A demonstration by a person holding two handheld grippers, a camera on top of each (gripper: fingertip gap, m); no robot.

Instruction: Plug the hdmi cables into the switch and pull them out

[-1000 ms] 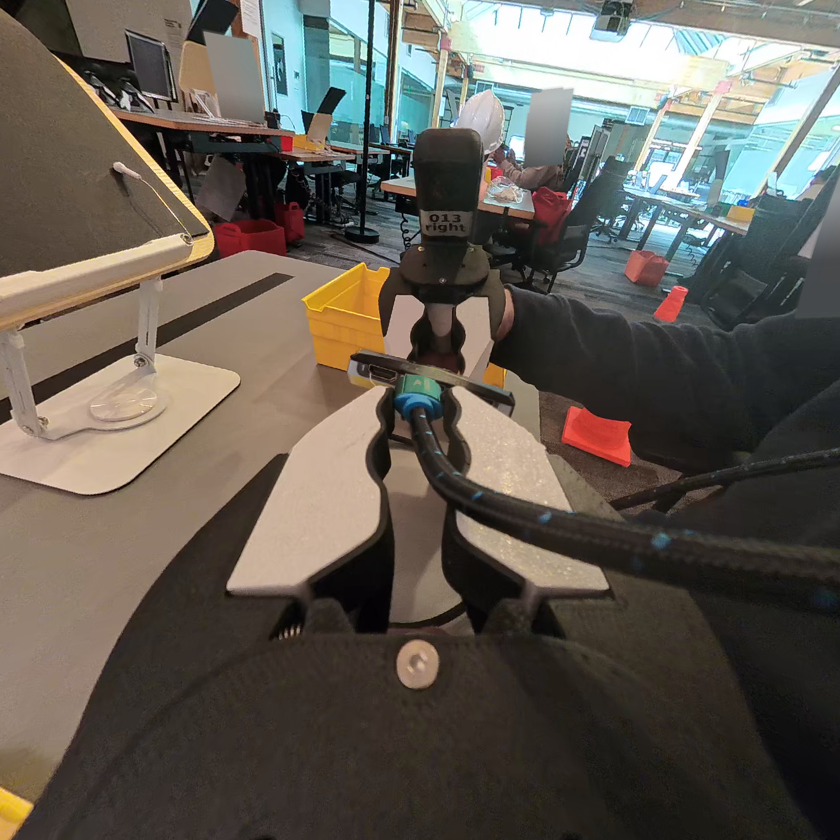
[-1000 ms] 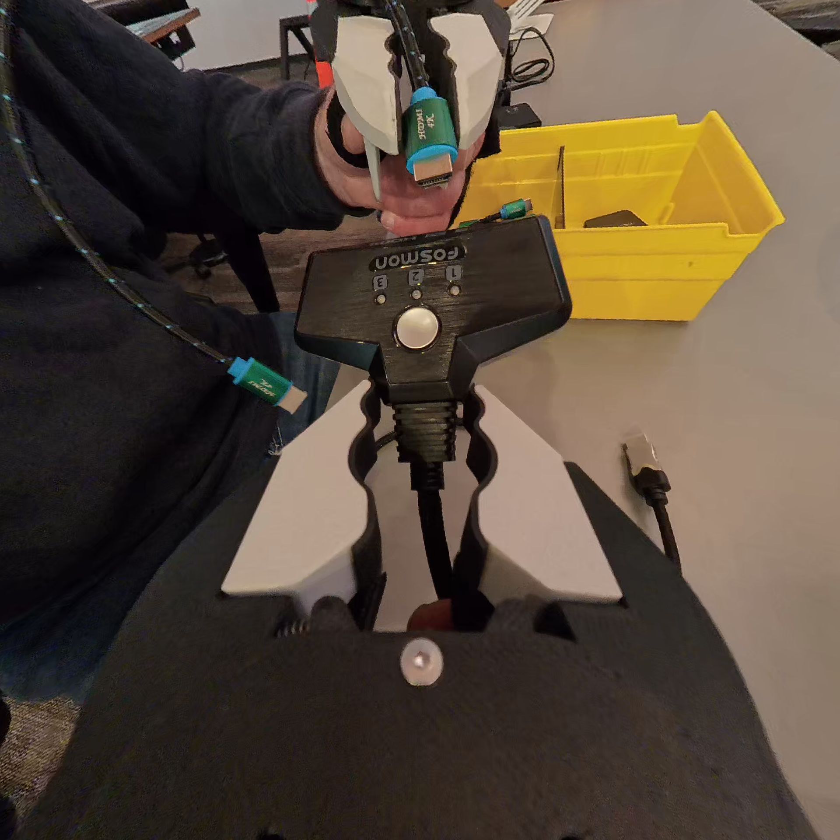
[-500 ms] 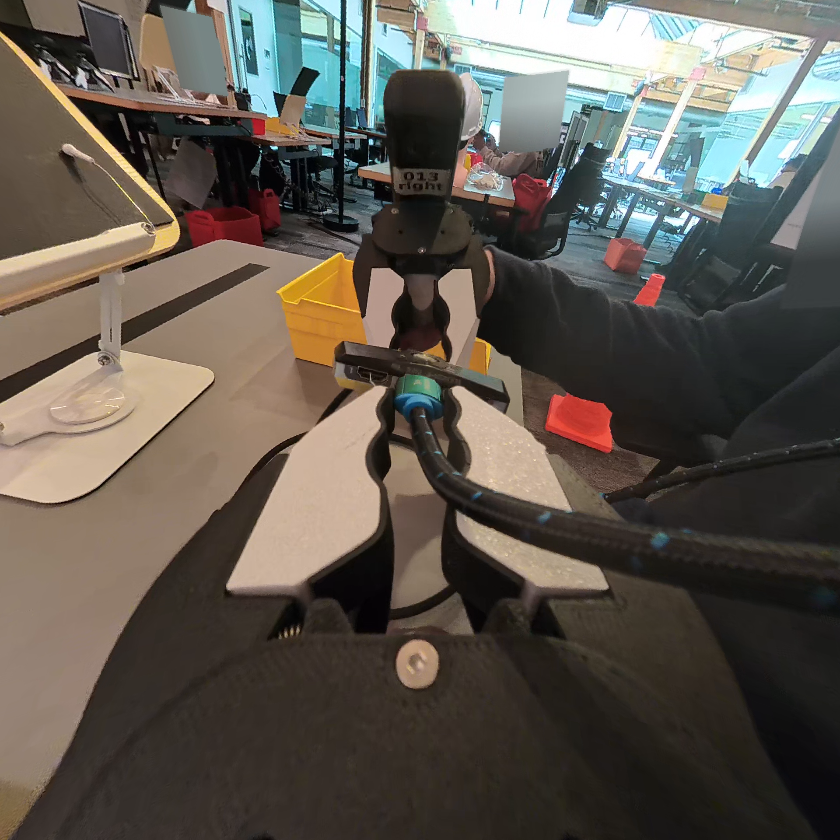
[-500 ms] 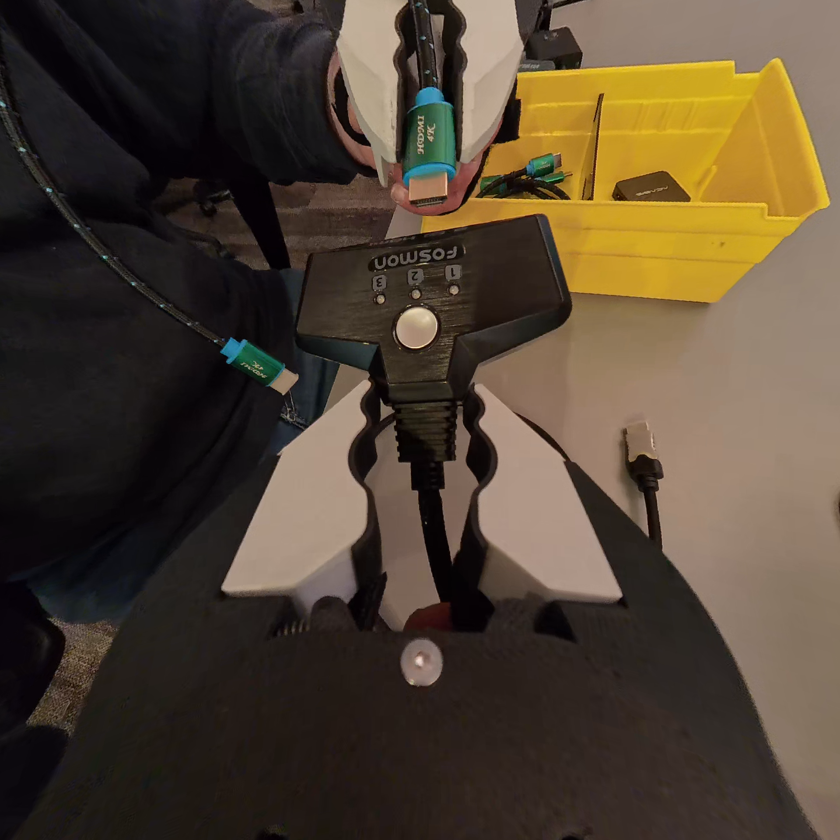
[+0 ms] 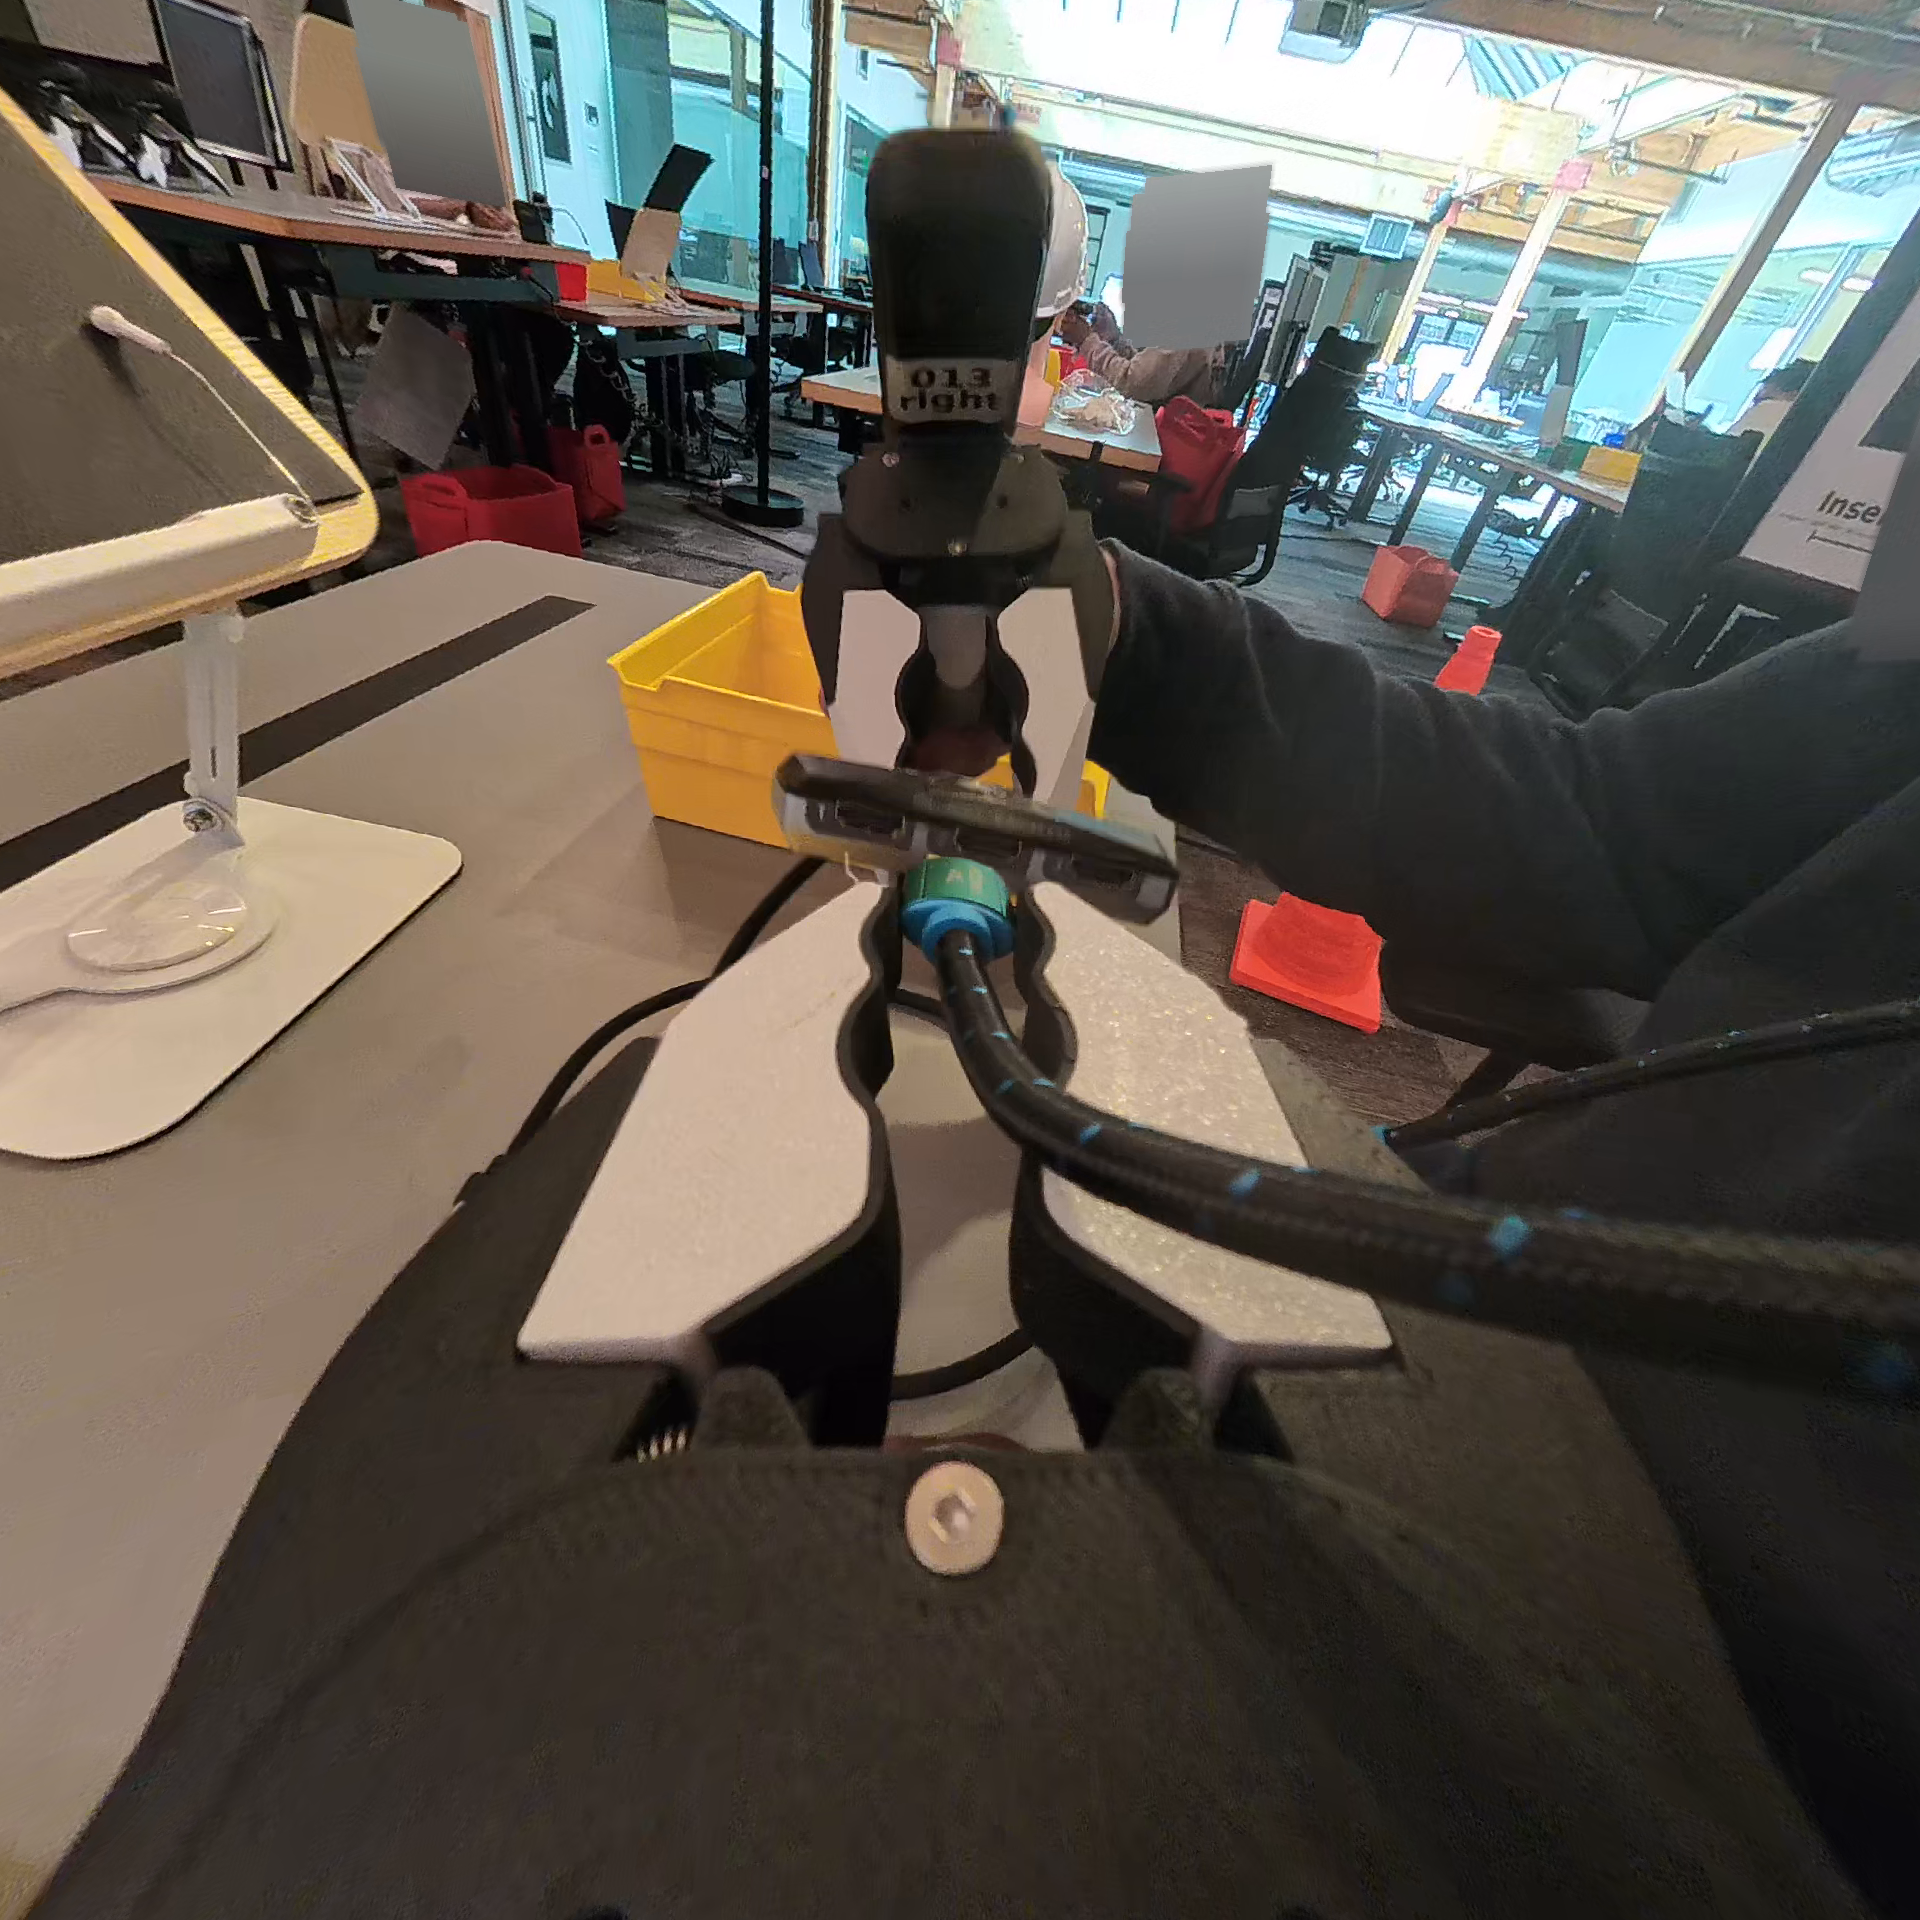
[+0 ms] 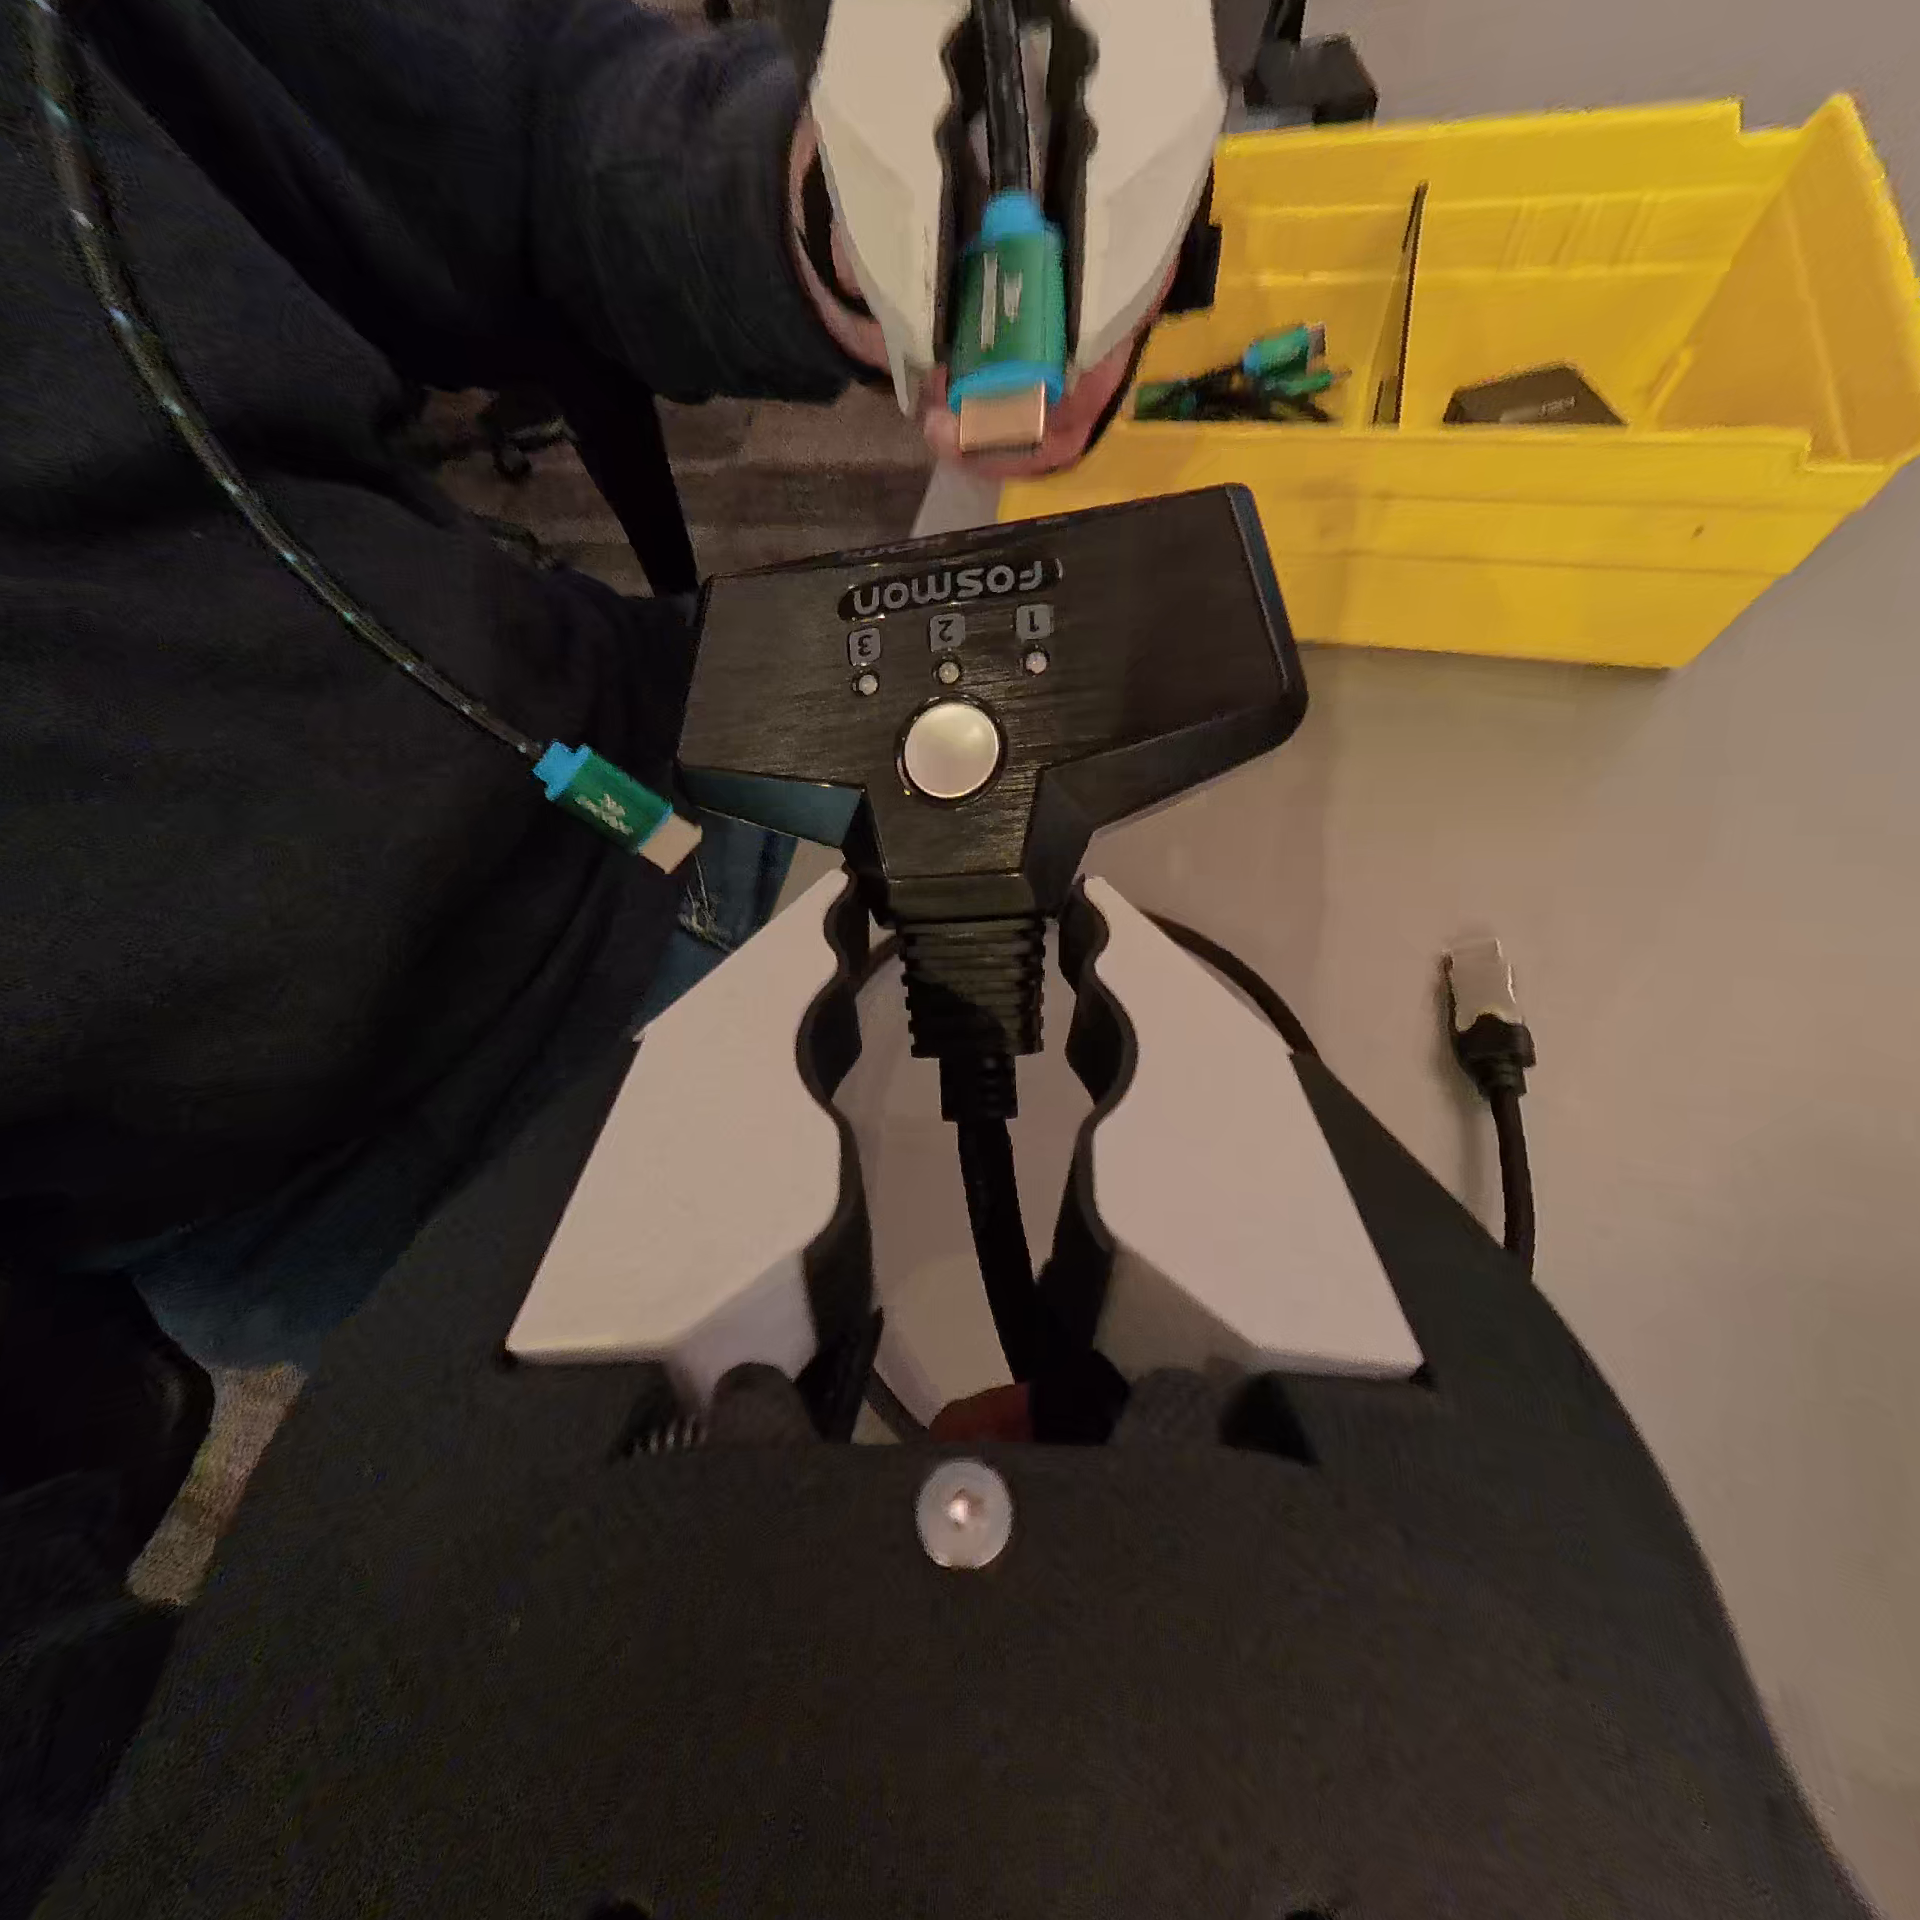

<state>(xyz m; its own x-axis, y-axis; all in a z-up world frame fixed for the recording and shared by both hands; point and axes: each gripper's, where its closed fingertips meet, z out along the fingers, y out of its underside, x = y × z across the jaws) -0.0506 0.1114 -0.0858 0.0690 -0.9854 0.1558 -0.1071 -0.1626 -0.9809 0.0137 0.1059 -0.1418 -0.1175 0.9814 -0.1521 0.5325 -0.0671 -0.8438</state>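
1. Two grippers face each other above the table edge. The switch (image 6: 987,665), a black T-shaped box, is held in the air by the right gripper (image 6: 961,904), whose jaws are clamped narrow on the ribbed strain relief of its own lead.
2. Left gripper (image 5: 961,914) is closed on the green HDMI plug (image 6: 1003,312), blue collar at the back and bare metal tip pointing at the switch's port face.
3. Change over the last second: the plug tip was lined up close over the switch's far edge; now it sits a little farther back and looks skewed toward the side marked three. The switch has also rolled slightly.
4. Left wrist view shows three ports (image 5: 977,831) in a row, all empty, with the plug right at the middle one. Not seated.
5. My read: insertion attempt is in re-alignment, nothing plugged yet, so the task is early.
6. The braided cable (image 5: 1351,1216) runs off right across the dark sleeve; its other green plug (image 6: 613,805) hangs free by the person's torso.
7. Outward: the switch's own black connector (image 6: 1481,1003) lies on the grey table (image 6: 1662,1039); the yellow bin (image 6: 1507,520) behind holds more green cables and a small black box.
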